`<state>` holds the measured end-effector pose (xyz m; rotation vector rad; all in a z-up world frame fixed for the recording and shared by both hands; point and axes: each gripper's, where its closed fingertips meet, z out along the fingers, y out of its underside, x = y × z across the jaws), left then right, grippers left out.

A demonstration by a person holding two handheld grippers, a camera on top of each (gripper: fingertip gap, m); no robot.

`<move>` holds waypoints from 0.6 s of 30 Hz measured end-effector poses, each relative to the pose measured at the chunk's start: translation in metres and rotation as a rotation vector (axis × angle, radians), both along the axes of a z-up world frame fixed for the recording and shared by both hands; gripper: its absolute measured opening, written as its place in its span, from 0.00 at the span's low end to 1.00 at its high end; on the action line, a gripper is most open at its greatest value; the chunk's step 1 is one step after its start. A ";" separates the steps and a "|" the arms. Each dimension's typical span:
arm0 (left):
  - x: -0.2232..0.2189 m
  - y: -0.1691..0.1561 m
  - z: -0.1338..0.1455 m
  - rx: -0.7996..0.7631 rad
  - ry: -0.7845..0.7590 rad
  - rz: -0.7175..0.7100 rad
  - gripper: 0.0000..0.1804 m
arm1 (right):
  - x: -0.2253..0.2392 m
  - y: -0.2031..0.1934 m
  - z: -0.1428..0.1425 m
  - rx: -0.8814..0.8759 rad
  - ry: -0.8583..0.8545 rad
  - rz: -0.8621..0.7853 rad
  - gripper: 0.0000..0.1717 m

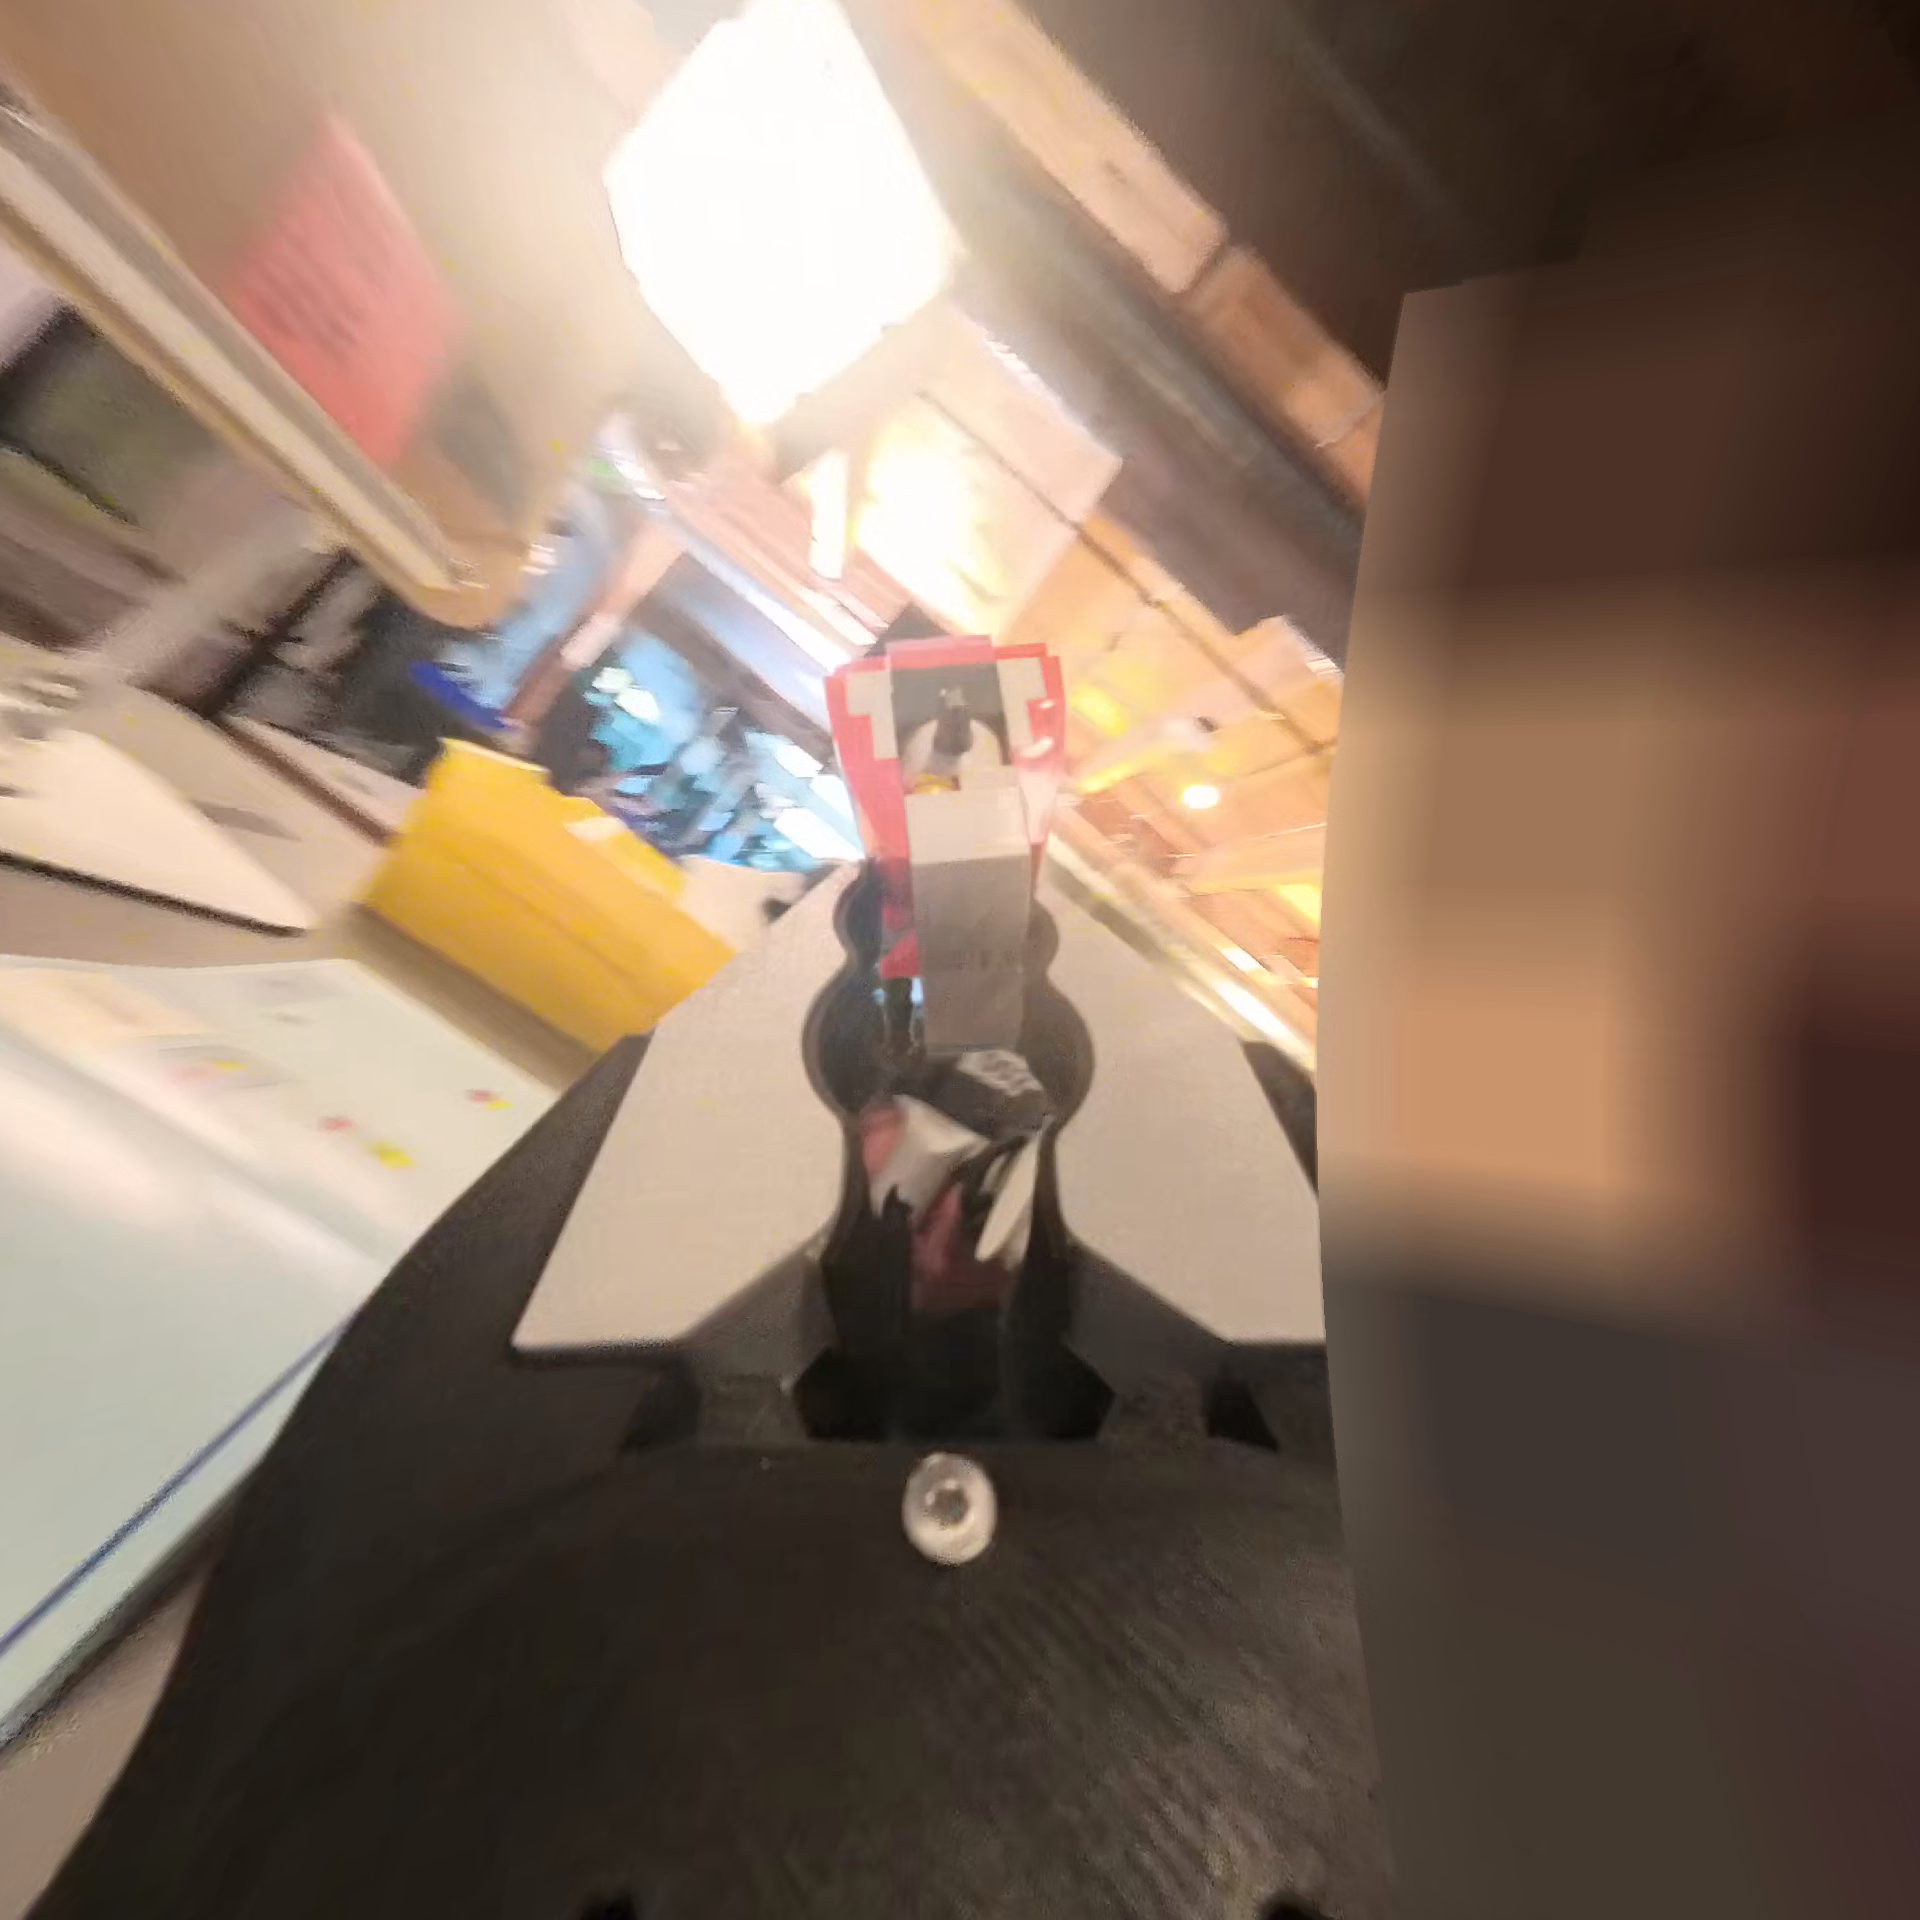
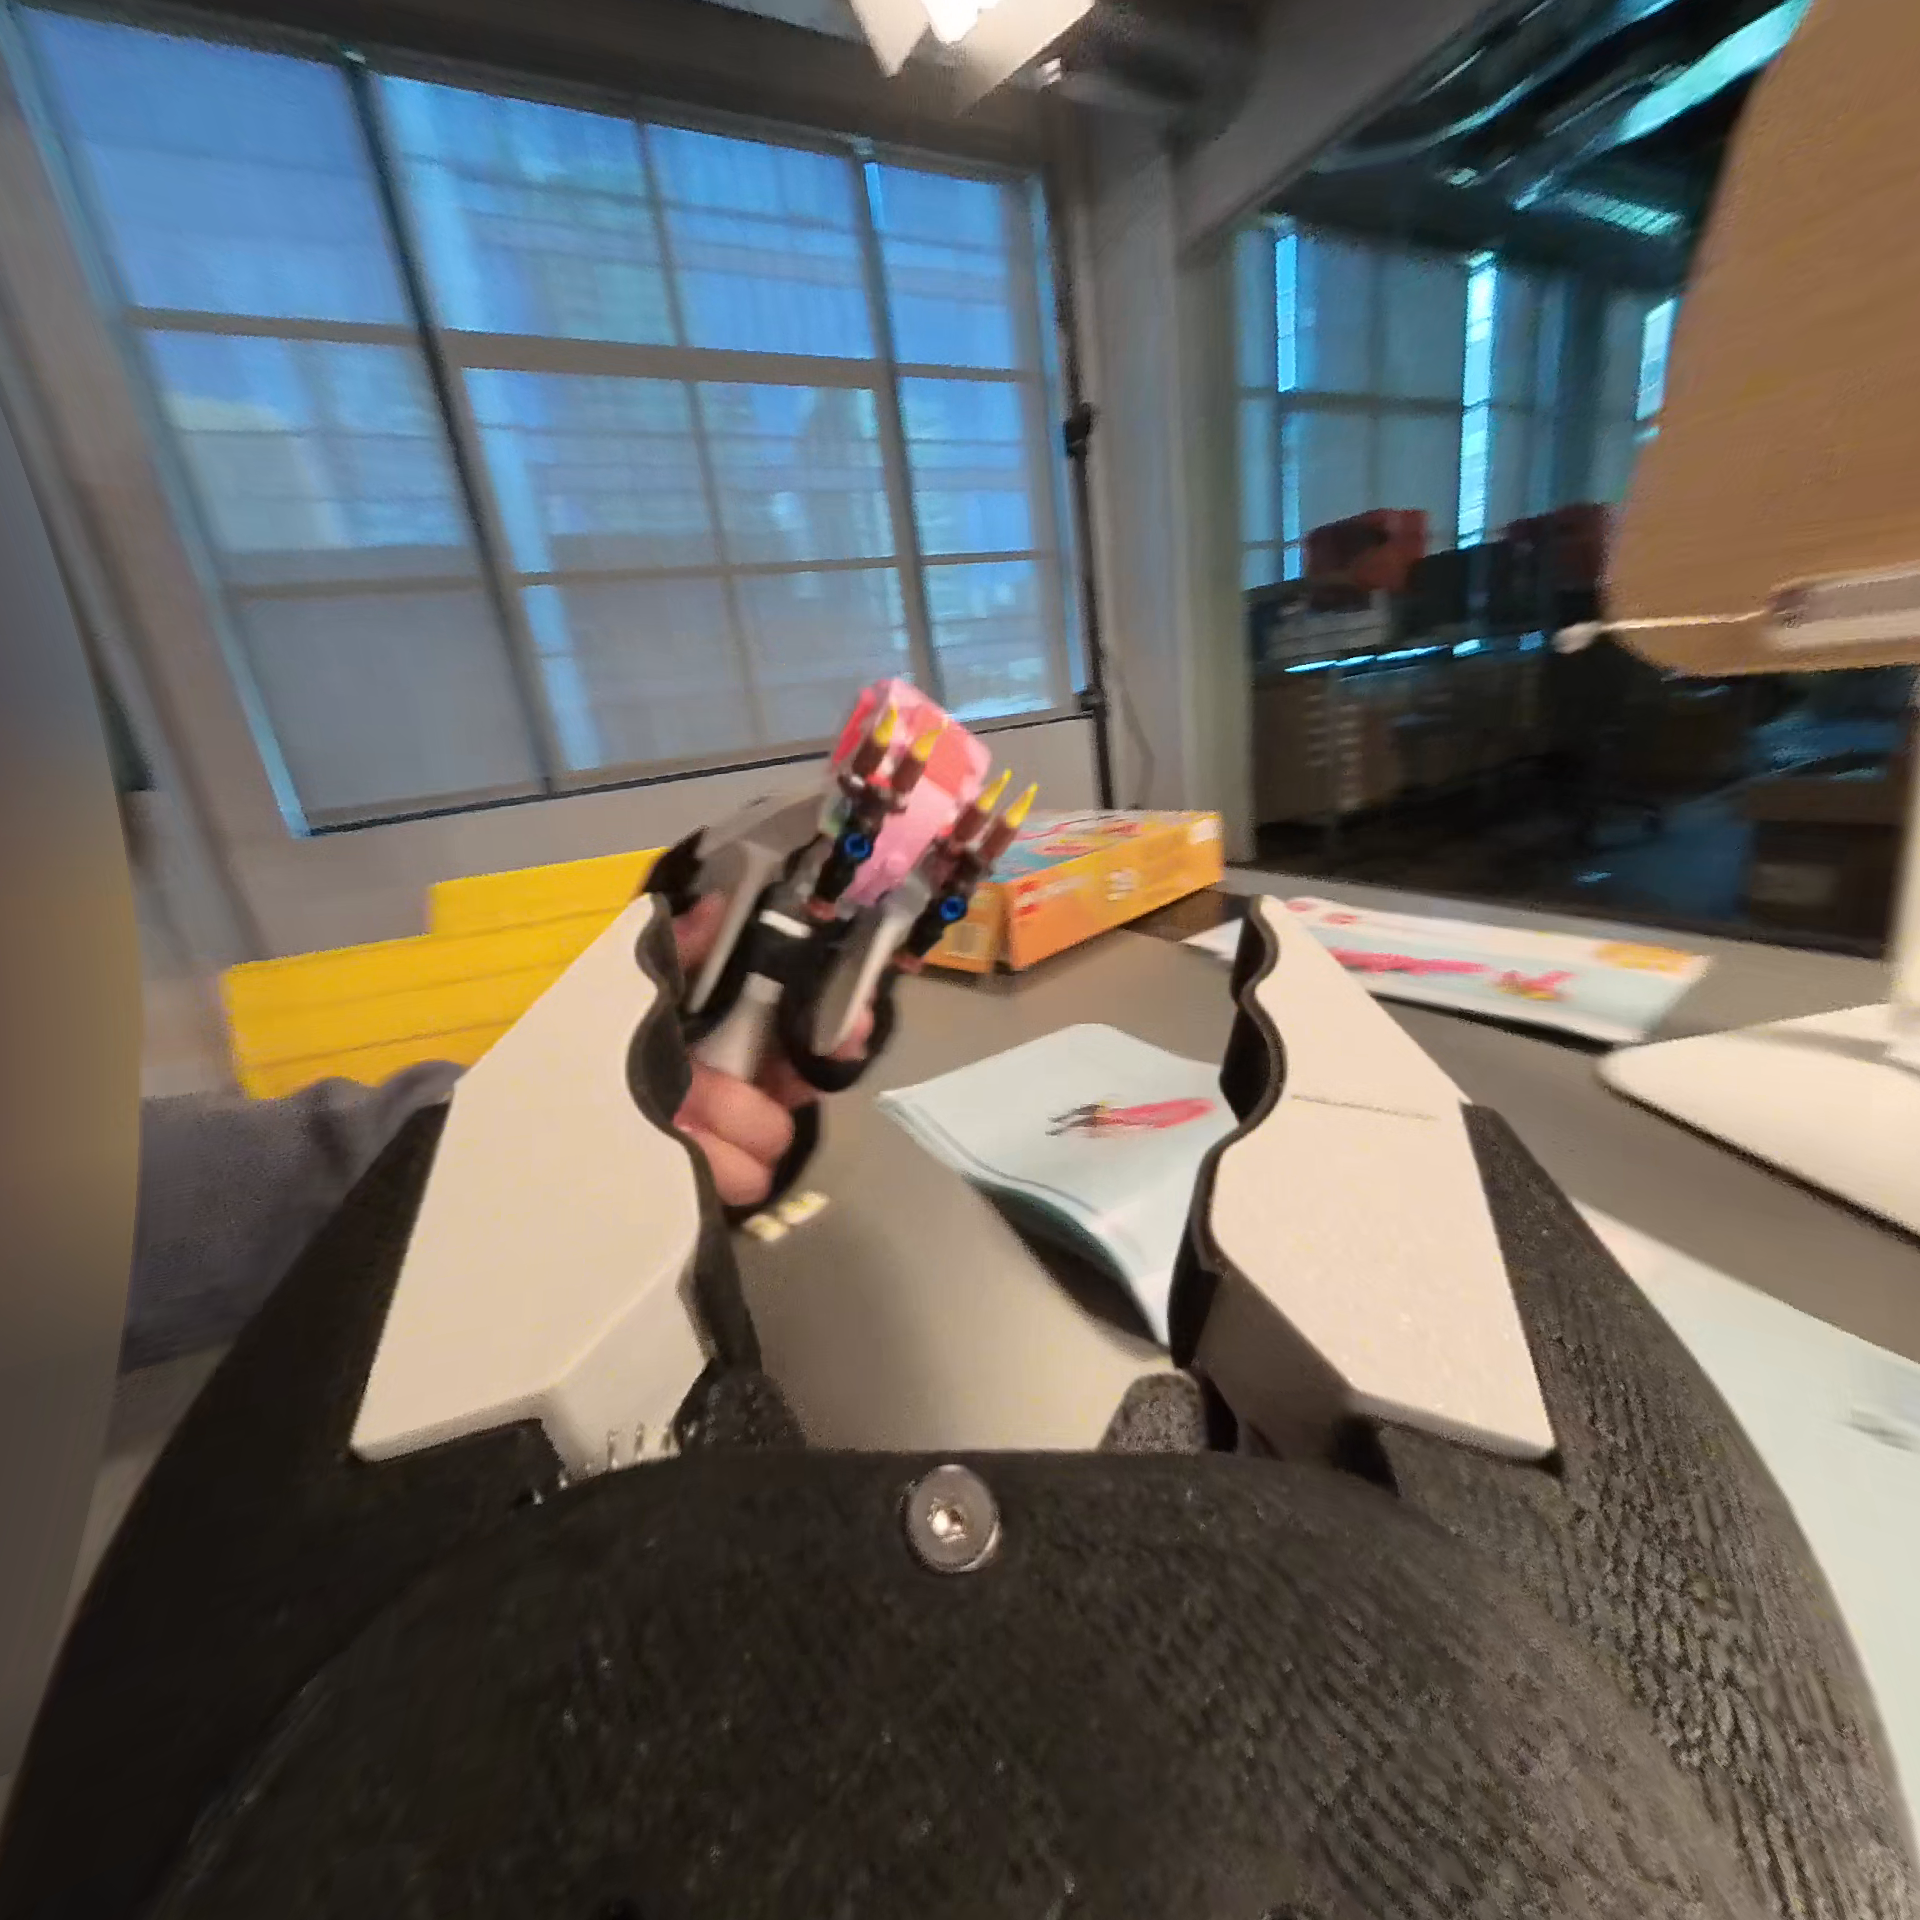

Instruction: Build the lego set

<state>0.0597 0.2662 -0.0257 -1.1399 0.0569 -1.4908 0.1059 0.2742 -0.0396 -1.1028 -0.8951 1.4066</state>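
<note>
My left gripper is shut on a small brick-built model, red and pink with a grey block facing the camera, held up off the table. The right wrist view shows the same left gripper from outside, in a person's hand; the model there is pink, with brown legs tipped in yellow and blue pins, clamped between the fingers. My right gripper is wide open with nothing between its pads, above the dark table and just right of the left gripper. The left wrist view is blurred.
A yellow bin stands at the back left and also shows in the left wrist view. An orange box lies behind the model. A pale blue booklet and an instruction sheet lie on the table. A white object sits at right. My hands' fingertips stand some 6 cm from each other.
</note>
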 end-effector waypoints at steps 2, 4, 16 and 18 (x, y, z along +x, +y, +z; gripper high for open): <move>-0.008 0.005 -0.010 -0.042 0.126 0.098 0.12 | 0.010 0.017 -0.001 0.047 0.000 -0.111 0.59; -0.012 0.005 -0.019 -0.075 0.272 0.164 0.13 | 0.025 0.034 0.004 0.084 0.023 -0.236 0.56; 0.028 -0.030 -0.098 -0.190 1.240 -0.065 0.13 | 0.072 0.091 0.008 0.102 0.076 -0.642 0.47; 0.038 -0.034 -0.109 -0.180 1.304 -0.108 0.13 | 0.071 0.091 0.007 0.106 0.072 -0.646 0.47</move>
